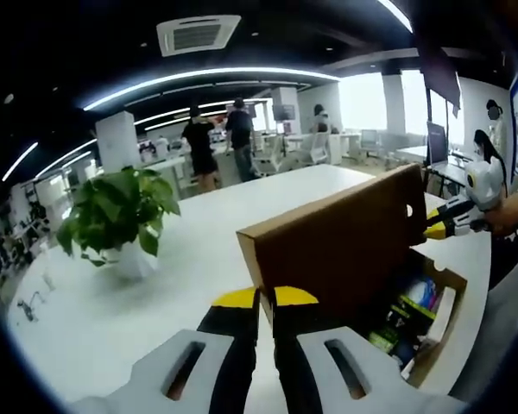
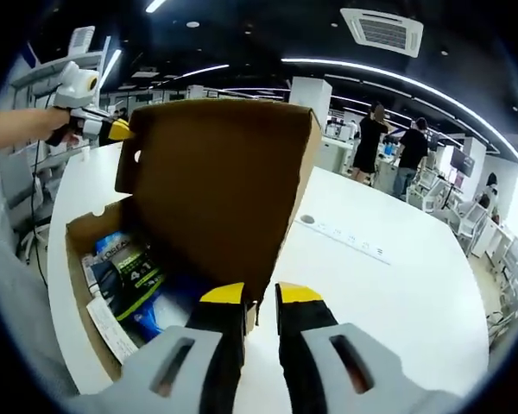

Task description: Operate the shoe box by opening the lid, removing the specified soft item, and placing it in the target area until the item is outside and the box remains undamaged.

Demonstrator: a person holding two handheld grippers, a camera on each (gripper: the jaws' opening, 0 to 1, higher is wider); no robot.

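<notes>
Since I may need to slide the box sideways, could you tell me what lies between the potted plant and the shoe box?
In the left gripper view, only bare white table lies between the potted plant and the shoe box.

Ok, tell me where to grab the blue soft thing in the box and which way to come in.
Probably take the blue soft item by its exposed part beside the black-and-green package, coming straight down through the open top of the shoe box. The lid stands upright along one side, each gripper clamps a corner of it, and cardboard walls block side approaches. Its full shape is partly hidden.
</notes>
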